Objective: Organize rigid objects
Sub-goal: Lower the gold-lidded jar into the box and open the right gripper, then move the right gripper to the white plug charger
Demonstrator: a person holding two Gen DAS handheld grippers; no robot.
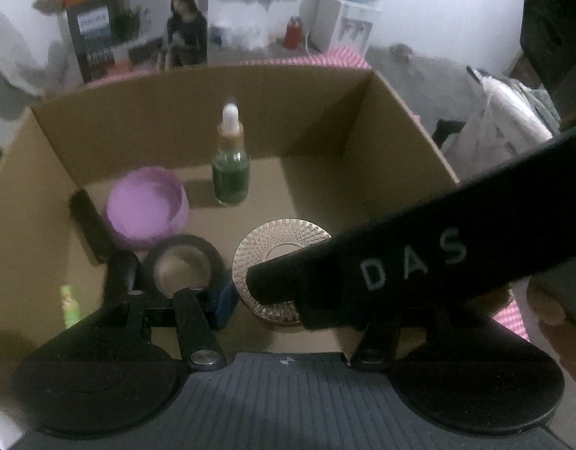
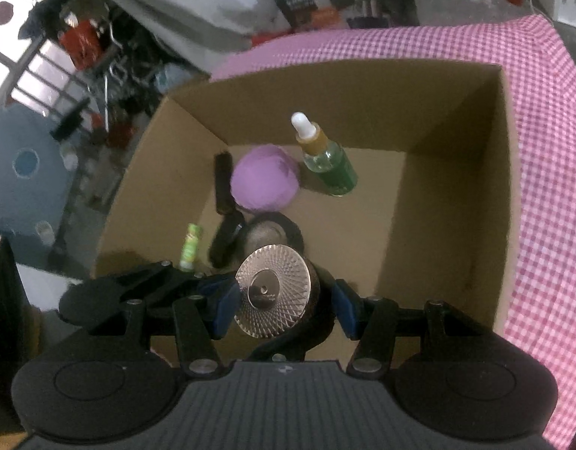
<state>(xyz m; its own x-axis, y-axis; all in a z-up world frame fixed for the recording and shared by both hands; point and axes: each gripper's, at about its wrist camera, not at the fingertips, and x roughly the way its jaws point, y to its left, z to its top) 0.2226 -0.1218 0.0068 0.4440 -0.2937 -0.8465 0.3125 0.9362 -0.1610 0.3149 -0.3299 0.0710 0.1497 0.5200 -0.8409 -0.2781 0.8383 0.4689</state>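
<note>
My right gripper (image 2: 284, 307), at lower centre, clasps the gold-lidded jar (image 2: 274, 296); the left gripper (image 1: 183, 292) holds the black tape roll (image 1: 184, 264). I should lower both onto bare floor of the cardboard box (image 2: 452, 225), then release.

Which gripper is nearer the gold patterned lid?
Right. The right gripper has the gold lid between its fingers, apparently gripped. The left gripper sits beside it, over the black tape roll.

Right gripper (image 1: 419, 262) hides left fingertip, background blurred
</note>
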